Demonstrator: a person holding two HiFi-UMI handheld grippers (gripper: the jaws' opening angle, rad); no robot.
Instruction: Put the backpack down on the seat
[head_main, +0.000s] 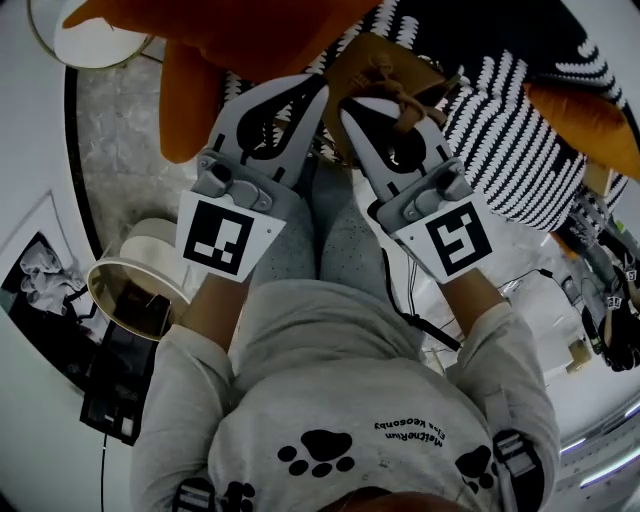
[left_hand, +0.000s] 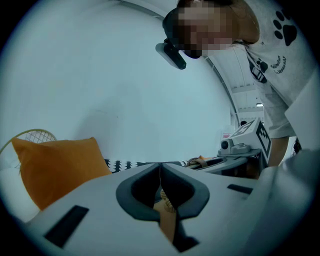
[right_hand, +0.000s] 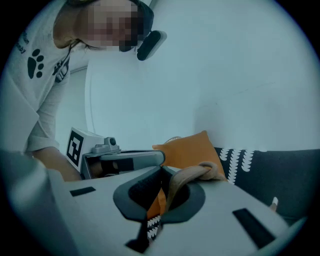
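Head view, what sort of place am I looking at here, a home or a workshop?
Most likely a home living room, or one staged like it: orange cushions, a black-and-white patterned throw, and a framed picture at the left.

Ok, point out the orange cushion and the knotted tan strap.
orange cushion (left_hand: 57, 170), left gripper view, middle of its front face.
knotted tan strap (right_hand: 209, 171), right gripper view, on the knot itself.
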